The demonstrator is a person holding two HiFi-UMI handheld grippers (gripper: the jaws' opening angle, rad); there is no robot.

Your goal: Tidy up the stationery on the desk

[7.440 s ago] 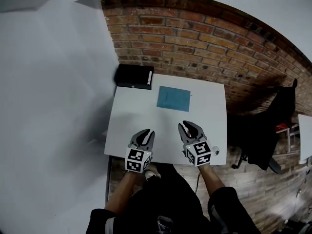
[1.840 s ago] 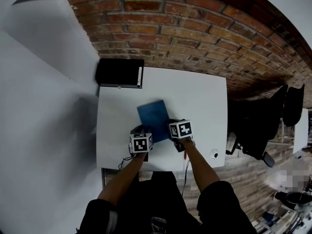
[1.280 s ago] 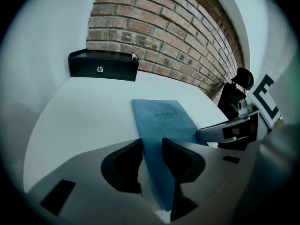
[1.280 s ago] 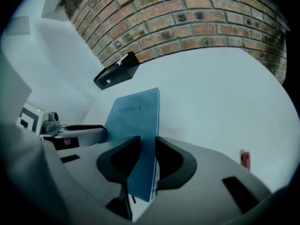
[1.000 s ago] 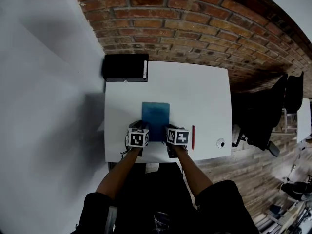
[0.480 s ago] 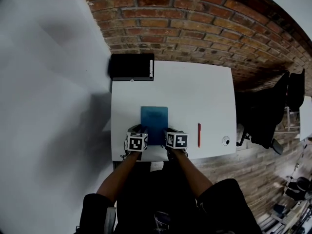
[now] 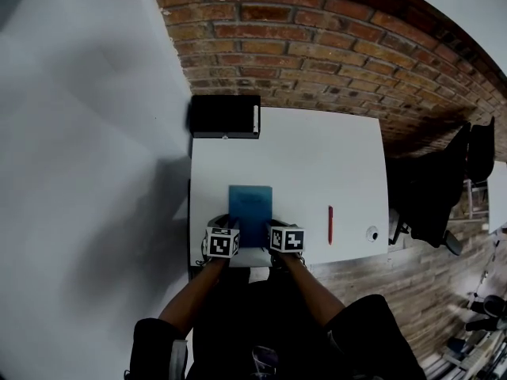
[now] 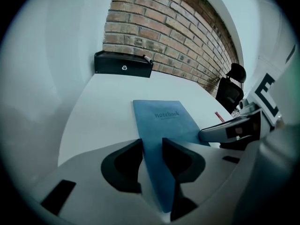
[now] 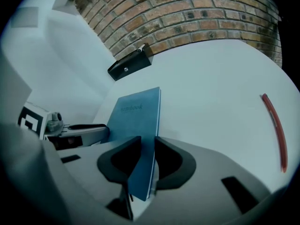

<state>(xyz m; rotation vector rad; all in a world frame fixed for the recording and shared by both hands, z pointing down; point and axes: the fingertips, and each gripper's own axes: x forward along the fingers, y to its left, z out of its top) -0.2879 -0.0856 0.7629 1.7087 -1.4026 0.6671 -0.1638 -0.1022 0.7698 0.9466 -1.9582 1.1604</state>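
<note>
The white tabletop (image 7: 317, 157) is standing against a brick wall (image 7: 333, 46). A black case (image 7: 224, 116) is sitting at the tabletop's far left corner, with a white marker (image 7: 255, 119) lying along its right end. A blue notebook (image 7: 250, 204) is lying left of the middle, its near end reaching the tabletop's near edge. The left tongs (image 8: 152, 156) are clamping on the notebook's near left edge, the cover passing between the two dark jaws. The right tongs (image 9: 147, 158) are clamping on its near right edge in the same way. A red pen (image 7: 330, 224) is lying well apart to the right of the notebook. A small round white object (image 7: 372, 233) is sitting near the tabletop's near right corner.
</note>
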